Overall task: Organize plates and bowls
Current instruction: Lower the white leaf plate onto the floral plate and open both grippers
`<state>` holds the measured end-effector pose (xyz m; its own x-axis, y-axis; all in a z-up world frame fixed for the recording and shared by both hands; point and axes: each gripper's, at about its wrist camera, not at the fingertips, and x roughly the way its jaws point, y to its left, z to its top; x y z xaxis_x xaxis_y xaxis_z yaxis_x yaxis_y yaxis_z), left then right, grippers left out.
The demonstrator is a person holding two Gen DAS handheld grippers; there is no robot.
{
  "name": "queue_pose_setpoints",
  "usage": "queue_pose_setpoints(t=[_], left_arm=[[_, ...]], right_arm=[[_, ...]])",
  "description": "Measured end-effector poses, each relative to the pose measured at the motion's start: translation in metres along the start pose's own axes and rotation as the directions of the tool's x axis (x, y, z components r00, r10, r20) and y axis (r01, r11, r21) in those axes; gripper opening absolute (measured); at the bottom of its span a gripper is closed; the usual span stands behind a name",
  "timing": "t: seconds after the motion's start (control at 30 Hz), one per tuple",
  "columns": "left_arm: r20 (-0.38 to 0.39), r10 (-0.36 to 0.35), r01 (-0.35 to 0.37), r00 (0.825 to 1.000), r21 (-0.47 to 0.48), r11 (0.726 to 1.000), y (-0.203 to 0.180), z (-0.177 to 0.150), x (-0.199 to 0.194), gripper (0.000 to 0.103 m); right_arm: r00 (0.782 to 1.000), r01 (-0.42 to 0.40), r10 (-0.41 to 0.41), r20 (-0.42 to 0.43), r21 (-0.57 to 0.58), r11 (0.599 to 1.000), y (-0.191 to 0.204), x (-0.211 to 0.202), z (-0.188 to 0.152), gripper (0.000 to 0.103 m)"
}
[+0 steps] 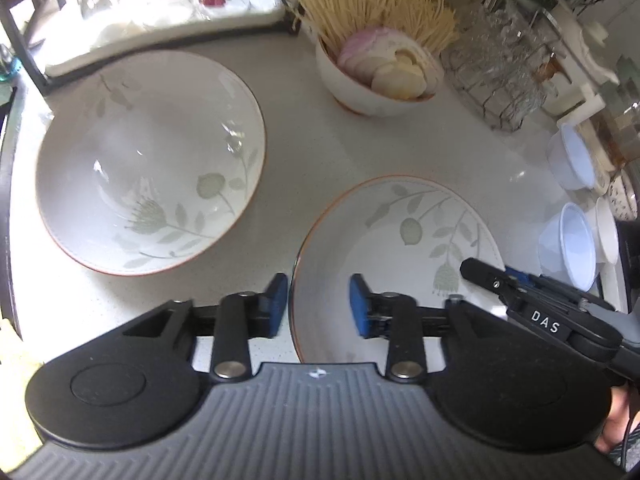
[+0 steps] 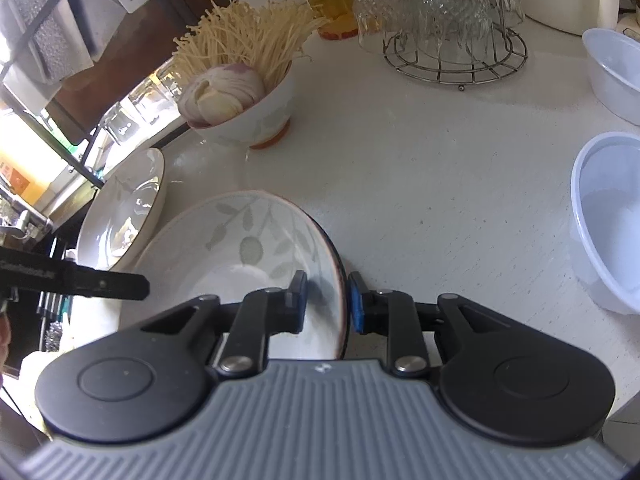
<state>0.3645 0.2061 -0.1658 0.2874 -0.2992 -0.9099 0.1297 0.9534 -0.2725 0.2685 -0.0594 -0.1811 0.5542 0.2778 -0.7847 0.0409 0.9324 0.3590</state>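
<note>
A: On the white counter (image 1: 360,152) — two leaf-print bowls. The big bowl (image 1: 150,162) sits flat at the left, just in front of the dish rack tray (image 1: 160,12). The near bowl (image 1: 400,248) is to its right, apart from it.

B: Left gripper (image 1: 319,306)?

A: Jaws apart, straddling the near bowl's left rim — one blue pad outside, one over the inside. Can't tell if either pad touches.

B: Right gripper (image 2: 327,304)?

A: Also spread, one finger inside the near bowl (image 2: 248,256), one outside its right rim. The rim sits in the gap, not pinched as far as I see. The bowl looks tilted in the right wrist view; whether it's off the counter I can't tell.

B: Background?

A: A small bowl (image 2: 256,116) with enoki mushrooms (image 2: 244,36) and sliced onion (image 2: 222,90), behind both. Upturned glasses on a wire rack (image 2: 452,56) at the back right. Two clear plastic bowls (image 2: 608,220) at the far right edge, well apart from the ceramic ones.
</note>
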Motion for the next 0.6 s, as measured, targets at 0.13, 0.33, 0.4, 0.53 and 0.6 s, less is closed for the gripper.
queue_pose_setpoints(t=[0.13,0.33,0.4,0.53,0.6], left_arm=[[0.052,-0.014,0.016,0.999,-0.029,0.999,0.010,-0.006,-0.019,0.041],[0.126,-0.033,0.037,0.991,-0.030,0.999,0.005,-0.010,-0.051,0.041],[0.164,-0.045,0.048,0.985,-0.017,0.999,-0.003,-0.011,-0.064,0.041],[0.234,-0.054,0.053,0.971,0.010,0.999,-0.013,-0.017,-0.095,0.041],[0.262,-0.061,0.057,0.963,0.023,0.998,-0.019,-0.022,-0.109,0.041]], right_arm=[[1.000,0.013,-0.013,0.006,0.002,1.000,0.002,-0.004,0.000,0.026],[0.993,0.041,-0.042,0.106,0.019,0.999,0.006,-0.035,0.003,0.026],[0.989,0.024,-0.027,0.142,0.029,0.999,0.009,-0.050,0.006,0.026],[0.977,0.009,-0.011,0.214,0.012,1.000,0.016,-0.083,0.009,0.026],[0.970,0.003,-0.005,0.241,0.008,1.000,0.019,-0.100,0.008,0.026]])
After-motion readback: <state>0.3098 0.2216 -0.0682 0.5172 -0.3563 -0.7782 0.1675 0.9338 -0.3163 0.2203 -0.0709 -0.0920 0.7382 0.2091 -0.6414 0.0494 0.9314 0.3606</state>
